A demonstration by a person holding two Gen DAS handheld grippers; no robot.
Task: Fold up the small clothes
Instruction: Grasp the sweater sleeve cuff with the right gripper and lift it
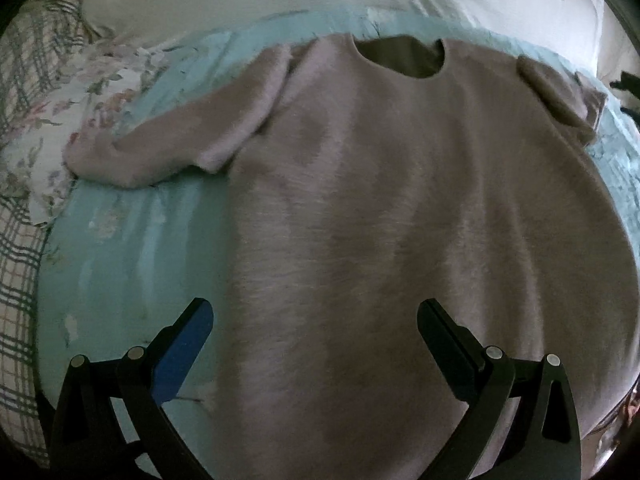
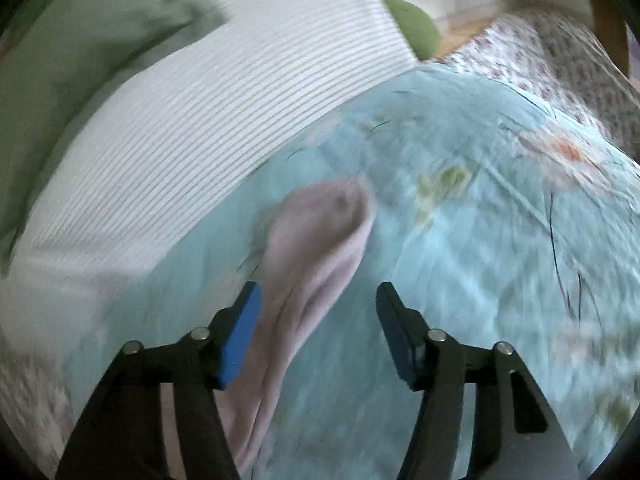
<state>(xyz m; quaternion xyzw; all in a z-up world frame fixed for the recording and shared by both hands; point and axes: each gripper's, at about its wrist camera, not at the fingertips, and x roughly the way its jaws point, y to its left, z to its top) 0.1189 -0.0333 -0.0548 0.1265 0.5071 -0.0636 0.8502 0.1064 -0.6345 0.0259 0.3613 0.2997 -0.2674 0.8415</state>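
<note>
A fuzzy mauve sweater [image 1: 380,208] lies flat on a light blue bedspread [image 1: 132,248], neckline away from me, its left sleeve [image 1: 160,148] bent out to the left. My left gripper [image 1: 316,320] is open above the sweater's lower part, its left finger over the bedspread beside the hem edge. In the right wrist view, the sweater's right sleeve [image 2: 316,248] lies stretched on the bedspread [image 2: 480,264]. My right gripper [image 2: 318,300] is open over that sleeve, holding nothing. That view is motion-blurred.
A floral pillow [image 1: 52,148] and plaid bedding [image 1: 16,300] lie at the left. A white striped cover [image 2: 200,120] and a green cloth [image 2: 60,72] lie beyond the sleeve. A floral quilt [image 2: 560,52] lies at the far right.
</note>
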